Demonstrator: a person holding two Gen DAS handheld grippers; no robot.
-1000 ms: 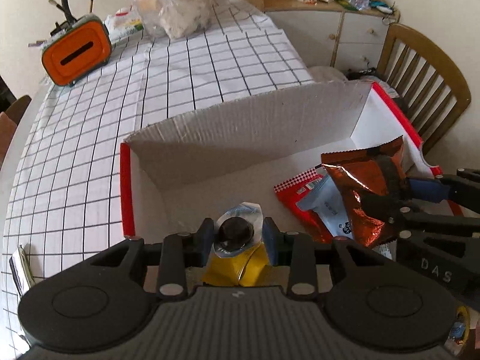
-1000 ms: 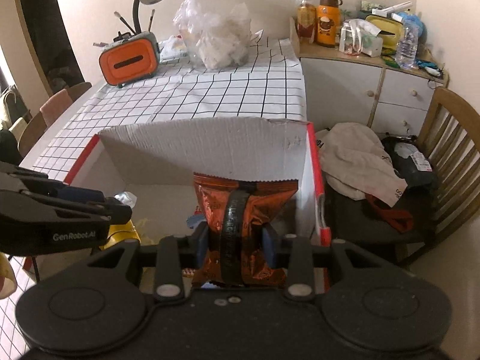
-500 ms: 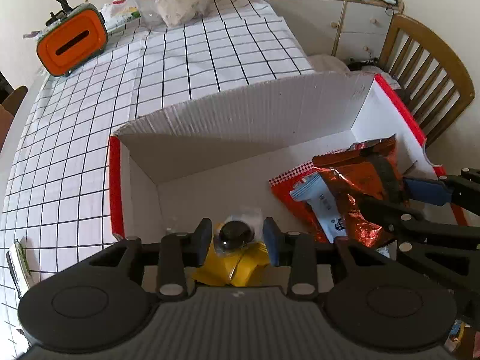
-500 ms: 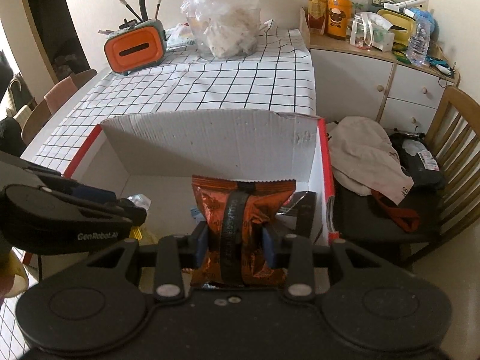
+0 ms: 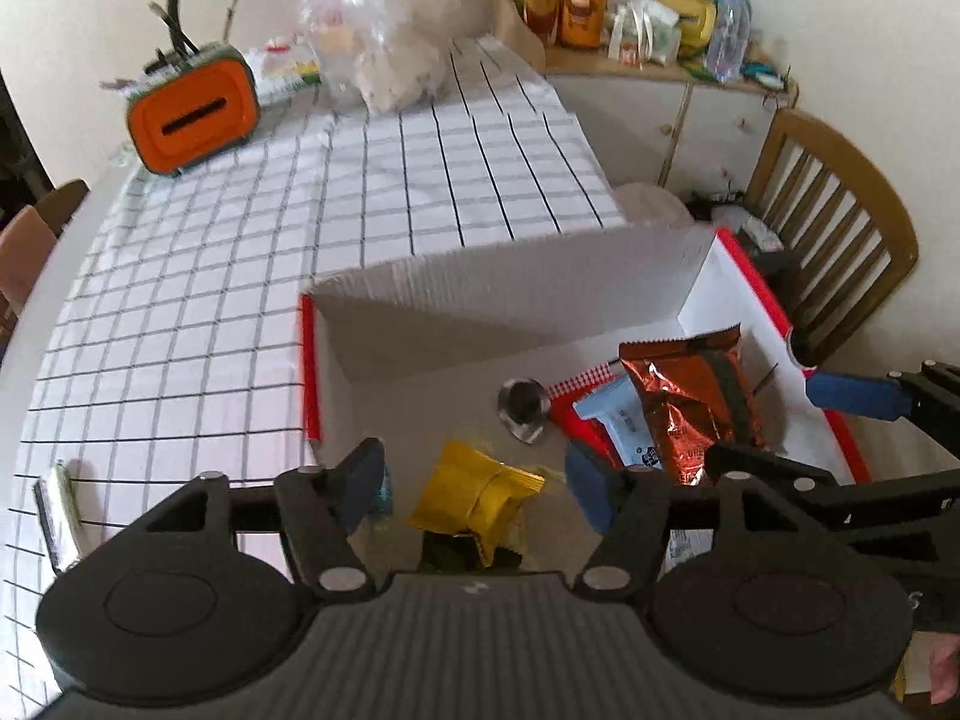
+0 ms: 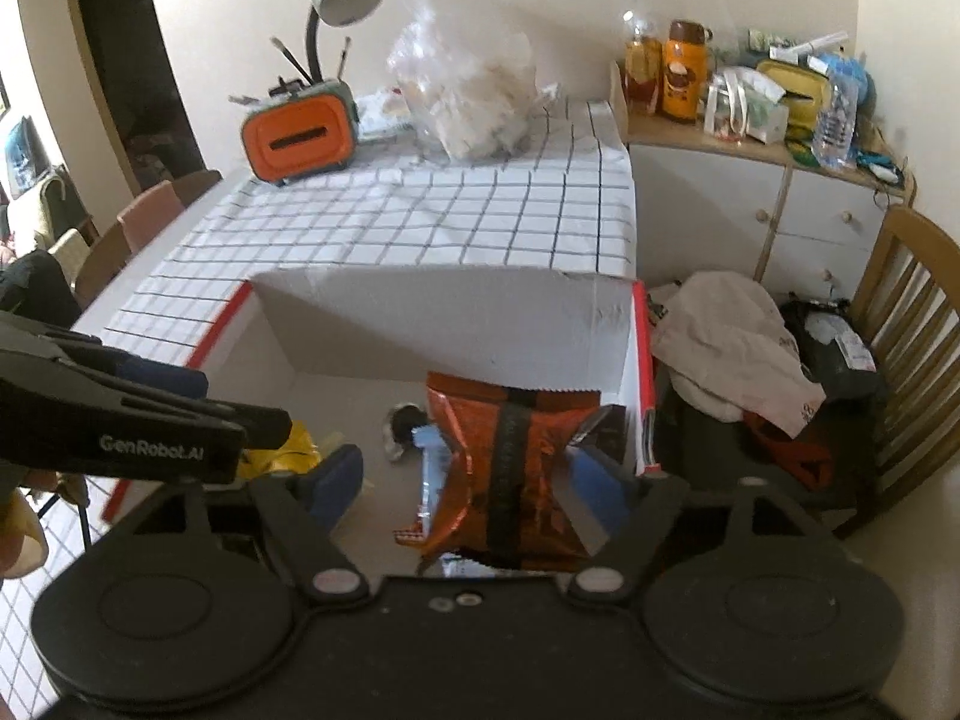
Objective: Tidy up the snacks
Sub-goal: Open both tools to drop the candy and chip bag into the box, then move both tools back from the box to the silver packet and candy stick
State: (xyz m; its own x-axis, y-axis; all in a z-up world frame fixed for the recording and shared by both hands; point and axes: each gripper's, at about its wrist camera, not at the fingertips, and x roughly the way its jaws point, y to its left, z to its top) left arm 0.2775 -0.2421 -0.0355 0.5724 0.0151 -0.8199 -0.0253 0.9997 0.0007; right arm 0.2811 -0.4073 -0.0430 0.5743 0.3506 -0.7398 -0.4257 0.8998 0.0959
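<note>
A white cardboard box with red rims (image 5: 309, 360) (image 6: 641, 360) sits on the checked table. Inside lie a copper-brown snack bag (image 5: 690, 402) (image 6: 510, 456), a light blue packet (image 5: 624, 420), a red packet (image 5: 576, 390), a yellow packet (image 5: 480, 498) (image 6: 282, 456) and a small clear packet with a dark round snack (image 5: 523, 405) (image 6: 405, 420). My left gripper (image 5: 480, 480) is open above the yellow packet, holding nothing. My right gripper (image 6: 468, 480) is open, its fingers either side of the copper bag, which rests in the box.
An orange holder with a lamp (image 5: 192, 114) (image 6: 297, 138) and a clear plastic bag (image 5: 384, 54) (image 6: 468, 96) stand at the table's far end. A wooden chair (image 5: 834, 240) (image 6: 900, 348) with clothes is right of the box. A wrapped item (image 5: 57, 510) lies on the table at left.
Both grippers have opened. The left let go of the yellow and the clear dark-snack packets, the right let go of the copper bag; all now lie in the box. Both grippers have drawn back.
</note>
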